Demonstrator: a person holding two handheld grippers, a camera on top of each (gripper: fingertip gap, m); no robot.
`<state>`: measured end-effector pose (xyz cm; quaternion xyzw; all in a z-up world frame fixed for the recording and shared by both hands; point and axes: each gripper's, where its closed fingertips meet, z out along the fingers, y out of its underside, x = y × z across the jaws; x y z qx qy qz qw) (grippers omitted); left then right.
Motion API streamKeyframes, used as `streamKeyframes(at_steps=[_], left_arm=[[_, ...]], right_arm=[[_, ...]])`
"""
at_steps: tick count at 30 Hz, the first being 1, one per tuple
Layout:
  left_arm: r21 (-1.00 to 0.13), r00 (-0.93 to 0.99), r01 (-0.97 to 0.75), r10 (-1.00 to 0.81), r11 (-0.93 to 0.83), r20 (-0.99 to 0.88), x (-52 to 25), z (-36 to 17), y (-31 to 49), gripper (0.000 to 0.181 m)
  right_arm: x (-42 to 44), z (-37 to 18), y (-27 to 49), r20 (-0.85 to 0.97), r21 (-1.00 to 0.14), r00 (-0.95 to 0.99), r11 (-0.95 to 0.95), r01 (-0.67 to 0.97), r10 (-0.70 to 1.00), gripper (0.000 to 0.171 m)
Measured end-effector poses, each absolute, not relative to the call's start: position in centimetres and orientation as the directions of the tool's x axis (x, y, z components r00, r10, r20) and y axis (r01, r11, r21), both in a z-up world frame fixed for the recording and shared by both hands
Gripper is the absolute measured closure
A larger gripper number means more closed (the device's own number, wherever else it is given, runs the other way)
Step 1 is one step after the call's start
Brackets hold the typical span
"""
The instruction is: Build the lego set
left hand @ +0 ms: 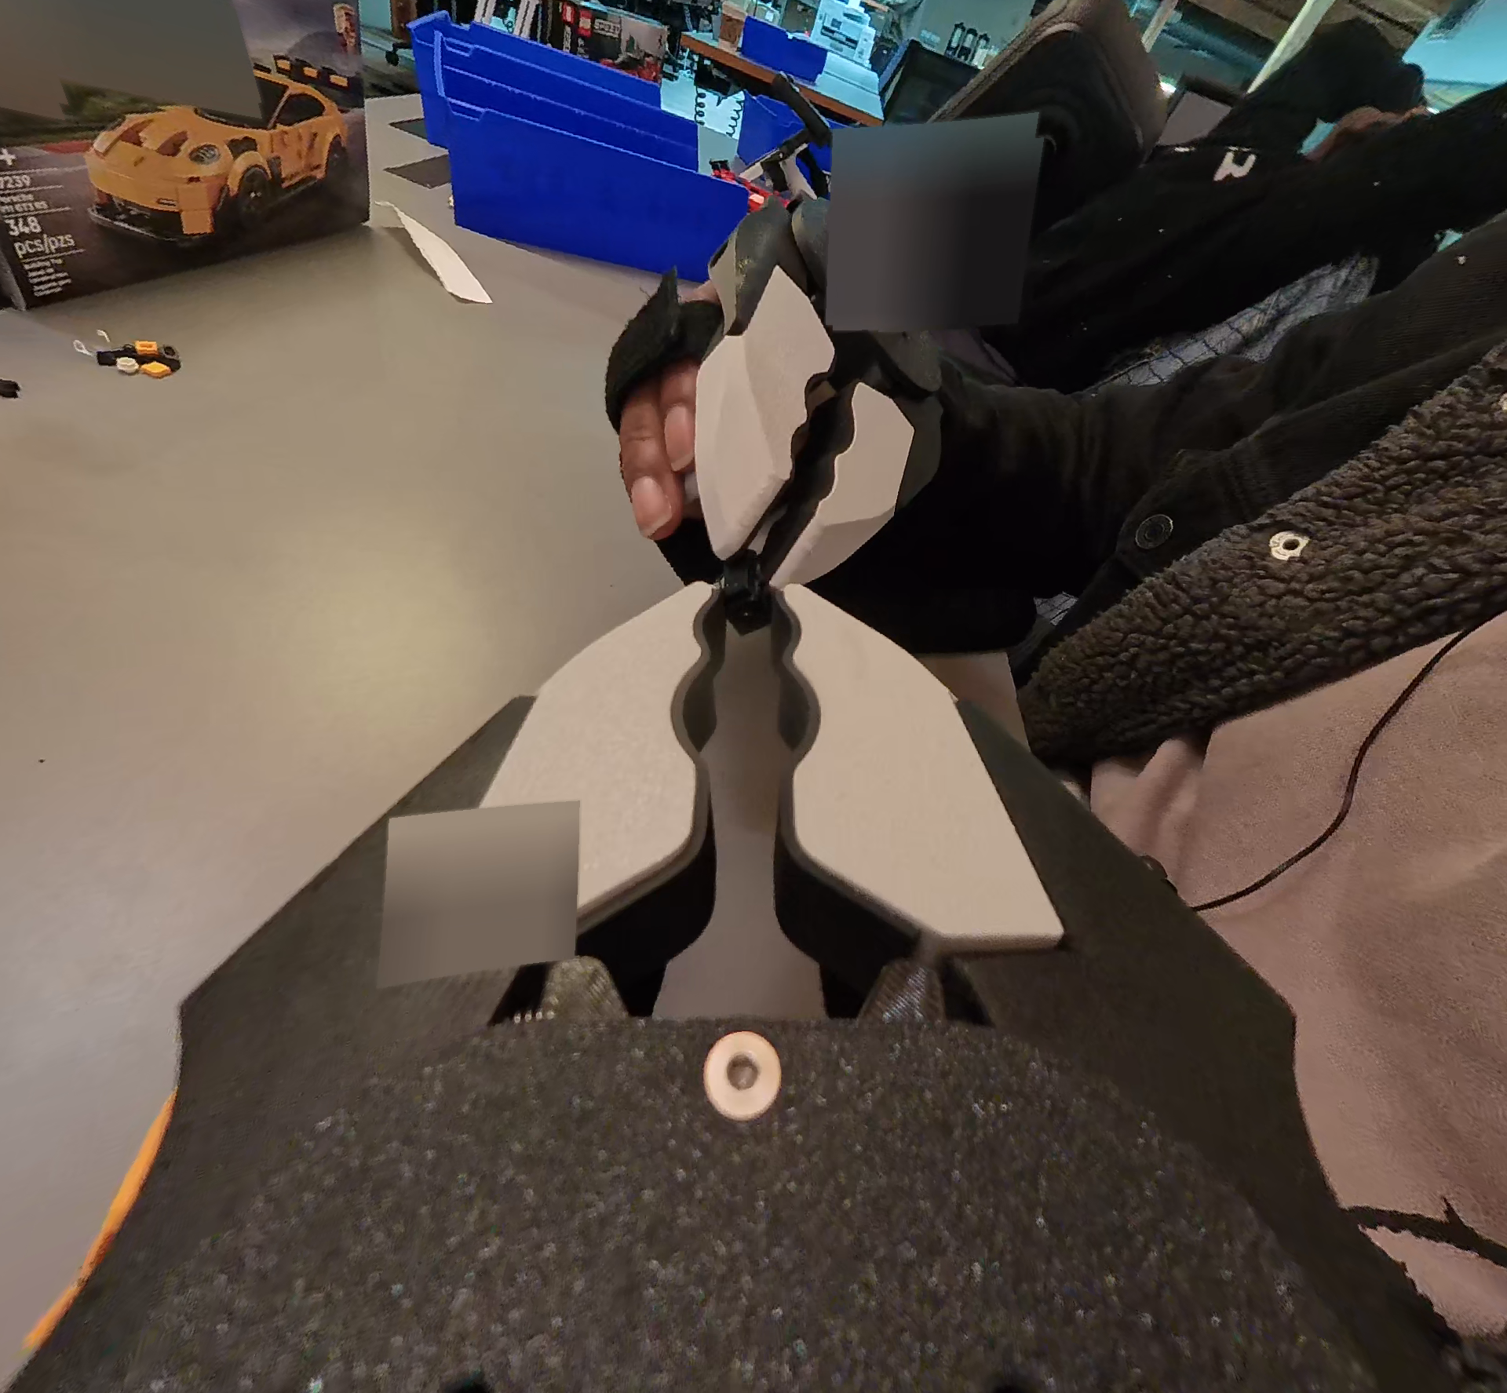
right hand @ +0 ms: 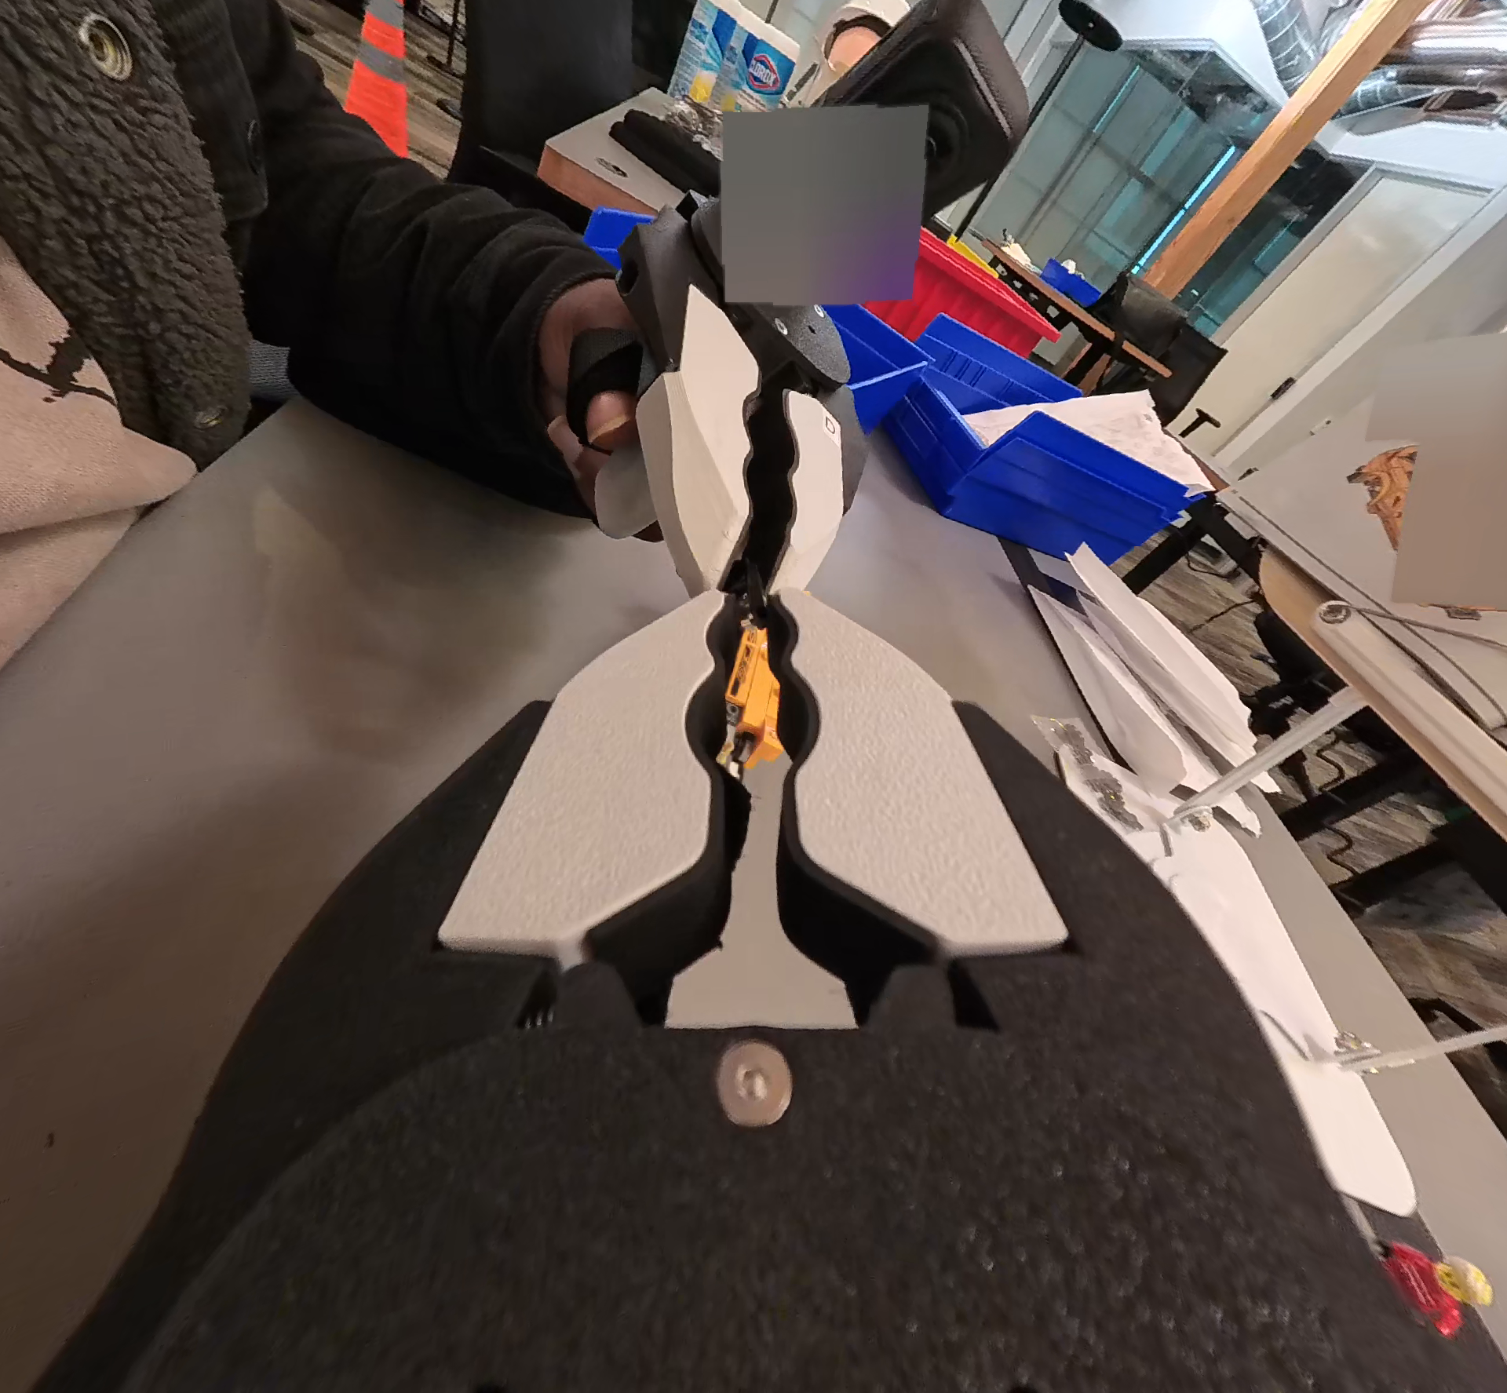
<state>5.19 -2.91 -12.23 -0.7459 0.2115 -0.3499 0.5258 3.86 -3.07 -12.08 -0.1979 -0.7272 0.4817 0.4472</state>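
Note:
In the left wrist view my left gripper [left hand: 744, 605] is shut on a small black Lego piece [left hand: 744, 608] at its fingertips, held above the grey table [left hand: 285, 579]. My right gripper [left hand: 749, 569] comes in from above and meets it tip to tip. In the right wrist view my right gripper [right hand: 754, 608] is shut on an orange Lego assembly [right hand: 754, 693] that lies lengthwise between its fingers. The left gripper [right hand: 752, 578] points down at it, and the black piece [right hand: 754, 589] touches the assembly's far end. A gloved hand holds each gripper.
A Lego box [left hand: 187, 155] with a yellow car picture stands far left, with several small loose pieces [left hand: 134, 359] in front of it. Blue bins [left hand: 571, 163] sit behind and also show in the right wrist view [right hand: 1036, 449]. Paper sheets and bags [right hand: 1142, 701] lie at the table's right edge, near a red piece [right hand: 1423, 1289].

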Motion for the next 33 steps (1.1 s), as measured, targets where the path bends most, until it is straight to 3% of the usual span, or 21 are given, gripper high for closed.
streamKeyframes(at_steps=[11,33], left_arm=[[-0.917,0.639,0.116,-0.679,-0.381,0.362,4.4,-11.8,-3.1,0.17],[-0.834,0.474,0.045,-0.723,-0.549,0.502,6.5,-13.9,-5.1,0.17]], right_arm=[[4.0,-12.4,-3.0,0.472,-0.868,-0.527,0.478,-0.136,0.707,0.165],[5.1,-13.9,-4.9,0.478,-0.835,-0.636,0.538,-0.114,0.606,0.165]])
